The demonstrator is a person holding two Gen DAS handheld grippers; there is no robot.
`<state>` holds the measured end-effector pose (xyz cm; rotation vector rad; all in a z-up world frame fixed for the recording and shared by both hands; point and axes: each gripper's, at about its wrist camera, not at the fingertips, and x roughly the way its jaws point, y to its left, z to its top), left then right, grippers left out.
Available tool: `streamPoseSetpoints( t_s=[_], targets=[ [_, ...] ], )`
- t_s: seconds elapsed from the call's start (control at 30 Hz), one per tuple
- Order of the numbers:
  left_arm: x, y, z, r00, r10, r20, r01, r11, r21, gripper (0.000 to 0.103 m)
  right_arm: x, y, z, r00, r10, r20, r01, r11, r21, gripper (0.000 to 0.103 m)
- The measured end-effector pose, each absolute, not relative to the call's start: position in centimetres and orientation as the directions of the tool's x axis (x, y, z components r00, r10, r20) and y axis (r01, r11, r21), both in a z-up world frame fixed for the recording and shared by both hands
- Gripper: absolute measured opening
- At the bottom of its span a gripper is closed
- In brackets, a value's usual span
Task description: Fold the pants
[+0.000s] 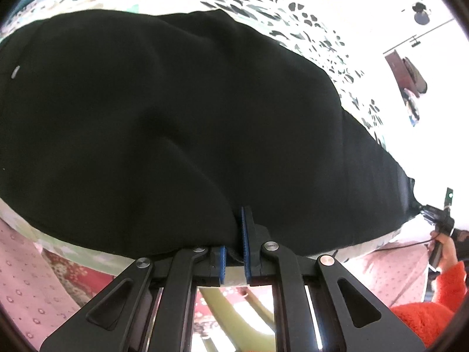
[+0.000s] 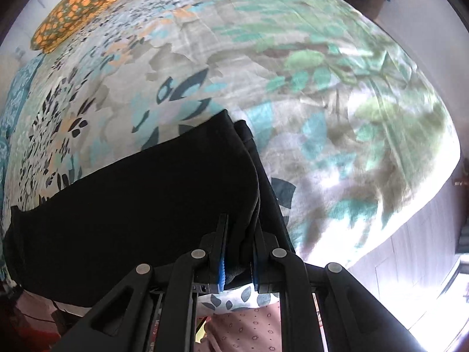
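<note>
Pants, black, spread over the patterned bedsheet ahead of both sets of jaws. Left gripper pinches the near edge, blue pads pressed together on the cloth. Right gripper clamps bunched layers at the other end, likely so both ends lift together for a fold.

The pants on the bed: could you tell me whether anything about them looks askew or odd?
Slightly. At the edge pinched by the right gripper, the black pants have layers that do not line up: a lower strip sticks out beyond the upper fold. No damage shows.
</note>
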<state>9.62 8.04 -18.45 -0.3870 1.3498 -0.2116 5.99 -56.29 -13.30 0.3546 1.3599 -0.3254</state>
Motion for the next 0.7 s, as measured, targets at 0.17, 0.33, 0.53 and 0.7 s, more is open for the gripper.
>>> streamPoseSetpoints(
  t_s=[0.17,0.33,0.53,0.7],
  targets=[
    [8.8,8.4,-18.2,0.217,-0.364,-0.906,-0.046,0.923,-0.382,0.008,6.1,-55.7,-13.4,0.155,-0.068,-0.986,0.418,0.908,0.003,0.013],
    [8.8,8.1,-18.3,0.207,-0.360,-0.909,-0.040,0.926,-0.376,0.008,6.1,-55.9,-13.4,0.159,-0.062,-0.985,0.438,0.899,0.014,0.013],
    [9.1,7.8,-18.3,0.198,-0.364,-0.910,-0.048,0.924,-0.379,0.008,6.2,-56.1,-13.5,0.155,-0.062,-0.986,0.452,0.892,0.015,0.013],
    [9.3,7.7,-19.0,0.171,-0.353,-0.920,-0.050,0.929,-0.366,0.008,6.4,-56.0,-13.6,0.147,-0.068,-0.987,0.454,0.891,0.006,0.013]
  ],
)
